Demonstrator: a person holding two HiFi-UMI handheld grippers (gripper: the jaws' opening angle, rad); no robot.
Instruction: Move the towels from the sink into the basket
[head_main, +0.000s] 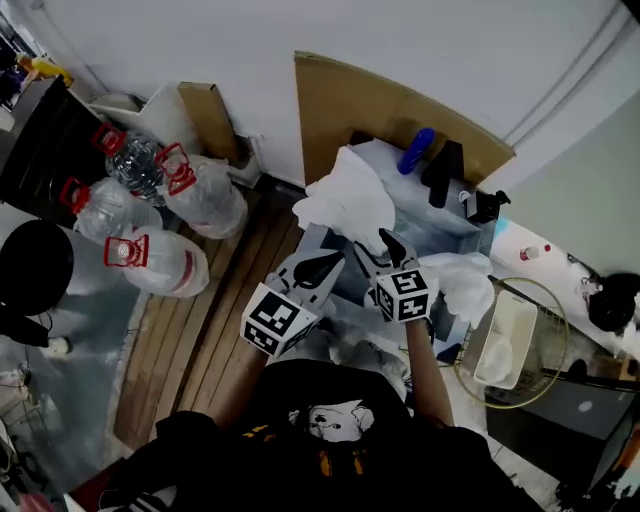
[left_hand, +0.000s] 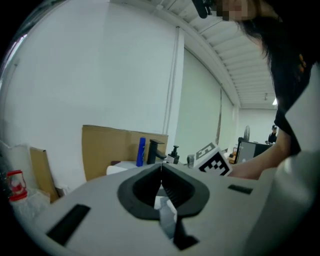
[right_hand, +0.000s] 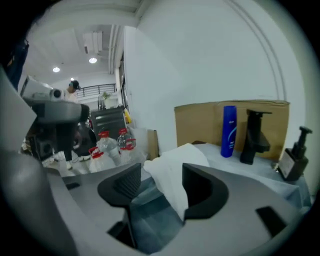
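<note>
A towel (head_main: 350, 200) lies on the sink's (head_main: 440, 235) left end; the basket (head_main: 566, 345) stands right of the sink, jugs (head_main: 150, 200) left.

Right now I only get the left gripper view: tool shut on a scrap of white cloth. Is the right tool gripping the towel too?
Observer: No, the right tool stands open; the towel only lies between its jaws.
Operator: Where's the basket?
Observer: The wire basket sits right of the sink.
Operator: More towels?
Observer: Another white towel lies beside the right tool, at the sink's edge.
</note>
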